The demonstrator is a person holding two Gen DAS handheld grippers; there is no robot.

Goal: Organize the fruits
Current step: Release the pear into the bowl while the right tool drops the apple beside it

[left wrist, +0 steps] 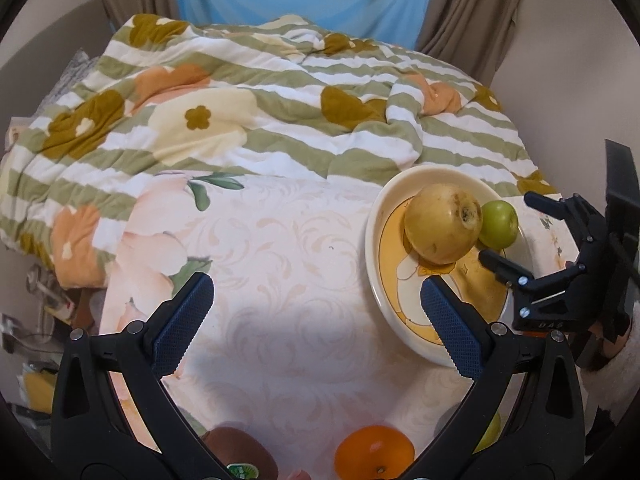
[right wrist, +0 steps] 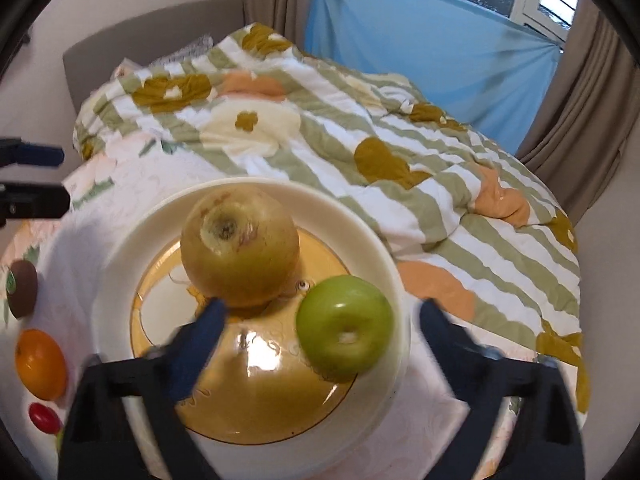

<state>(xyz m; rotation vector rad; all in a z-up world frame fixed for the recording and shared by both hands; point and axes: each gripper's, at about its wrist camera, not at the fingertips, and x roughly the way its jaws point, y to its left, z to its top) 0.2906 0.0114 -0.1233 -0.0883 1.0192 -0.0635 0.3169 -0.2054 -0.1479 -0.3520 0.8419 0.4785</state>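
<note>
I have the right gripper (right wrist: 320, 320) hanging over the near side of the plate (right wrist: 116, 272), its tongs spread wide with the green apple (right wrist: 345, 329) lying loose between them, touching neither pad as far as the motion blur lets me judge. That apple sits at the plate's right rim, just beside the big yellow pear (right wrist: 240, 249), which rests nearer the middle. I read this as the drop-off step for the apple done, with the next fruit to be fetched. My left gripper (left wrist: 316, 320) is spread too, holding nothing, poised over bare cloth on the tabletop (left wrist: 288, 264) just left of the plate. Along the tabletop's near edge wait the kiwi (left wrist: 244, 456) and the orange (left wrist: 374, 454); a small red fruit (right wrist: 44, 418) lies past the orange toward the near left corner. Next I would lift the right tongs clear without nudging the apple, then bring the left down around the orange or kiwi.
</note>
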